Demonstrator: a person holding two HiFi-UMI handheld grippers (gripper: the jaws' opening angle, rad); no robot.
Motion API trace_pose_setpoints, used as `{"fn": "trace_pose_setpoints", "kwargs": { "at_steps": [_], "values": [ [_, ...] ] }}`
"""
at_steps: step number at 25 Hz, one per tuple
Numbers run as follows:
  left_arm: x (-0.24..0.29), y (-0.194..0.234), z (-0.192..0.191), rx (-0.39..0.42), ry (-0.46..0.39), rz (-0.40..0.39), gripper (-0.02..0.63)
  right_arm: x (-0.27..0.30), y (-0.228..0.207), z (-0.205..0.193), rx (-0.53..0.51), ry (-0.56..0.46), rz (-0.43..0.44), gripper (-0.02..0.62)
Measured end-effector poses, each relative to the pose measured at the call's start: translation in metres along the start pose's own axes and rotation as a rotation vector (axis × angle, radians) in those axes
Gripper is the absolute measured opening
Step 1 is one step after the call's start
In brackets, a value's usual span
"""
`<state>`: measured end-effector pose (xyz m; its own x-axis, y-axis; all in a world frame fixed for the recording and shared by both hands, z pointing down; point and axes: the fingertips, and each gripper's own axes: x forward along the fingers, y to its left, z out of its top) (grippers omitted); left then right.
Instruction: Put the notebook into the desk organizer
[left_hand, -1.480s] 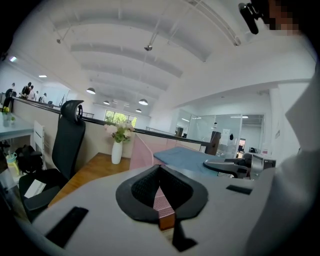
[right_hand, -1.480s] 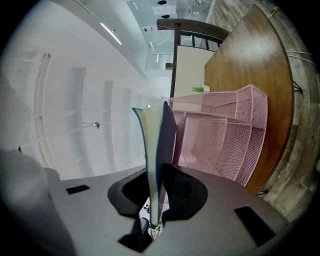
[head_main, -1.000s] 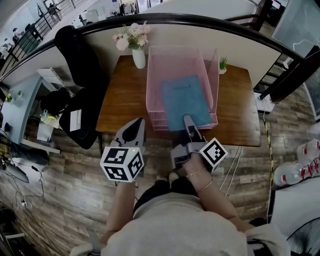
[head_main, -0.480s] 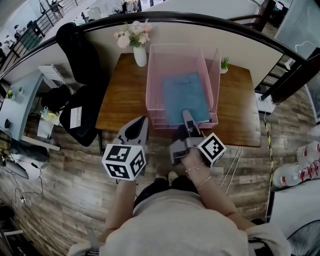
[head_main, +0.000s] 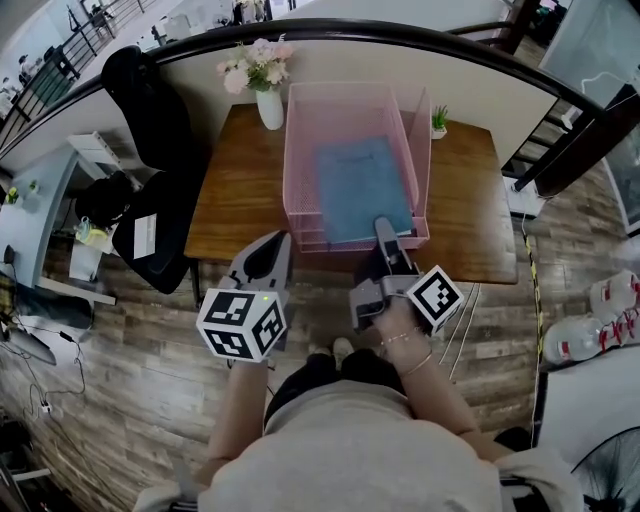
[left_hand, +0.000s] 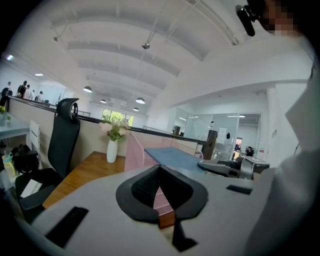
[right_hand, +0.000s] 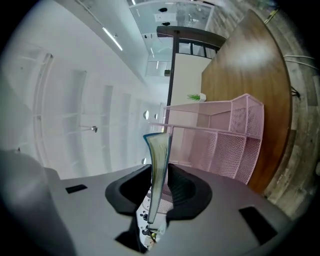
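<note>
A blue notebook (head_main: 362, 190) lies flat in the top tray of the pink mesh desk organizer (head_main: 300, 120) on the wooden desk (head_main: 235, 205). My right gripper (head_main: 383, 228) is at the notebook's near edge. Its jaws are opening, and in the right gripper view the notebook (right_hand: 157, 150) stands edge-on between them with gaps beside it, in front of the organizer (right_hand: 225, 145). My left gripper (head_main: 270, 252) hovers off the desk's front edge, shut and empty. In the left gripper view the notebook (left_hand: 170, 156) and the organizer (left_hand: 134, 150) lie ahead.
A white vase of flowers (head_main: 268, 100) stands at the desk's back left and a small potted plant (head_main: 438, 120) at the back right. A black office chair (head_main: 150, 120) is left of the desk. Bottles (head_main: 600, 315) sit on the floor at the right.
The notebook has slid deeper into the top tray and no longer overhangs the front. The right gripper's jaws have loosened round its edge. The left gripper has barely moved.
</note>
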<state>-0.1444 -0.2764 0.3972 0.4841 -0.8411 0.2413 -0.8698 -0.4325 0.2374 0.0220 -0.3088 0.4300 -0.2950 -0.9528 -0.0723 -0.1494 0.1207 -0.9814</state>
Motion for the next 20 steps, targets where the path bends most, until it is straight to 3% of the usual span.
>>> {"fn": "trace_pose_setpoints", "kwargs": {
  "at_steps": [13,20],
  "values": [
    [-0.003,-0.021,-0.013,-0.020,-0.003,-0.035,0.000,-0.024,0.001,-0.006,-0.023,0.023,-0.022,0.048],
    [-0.006,-0.014,-0.011,-0.014,-0.006,-0.006,0.000,-0.022,0.001,-0.005,0.003,-0.001,-0.035,0.037]
  ]
}}
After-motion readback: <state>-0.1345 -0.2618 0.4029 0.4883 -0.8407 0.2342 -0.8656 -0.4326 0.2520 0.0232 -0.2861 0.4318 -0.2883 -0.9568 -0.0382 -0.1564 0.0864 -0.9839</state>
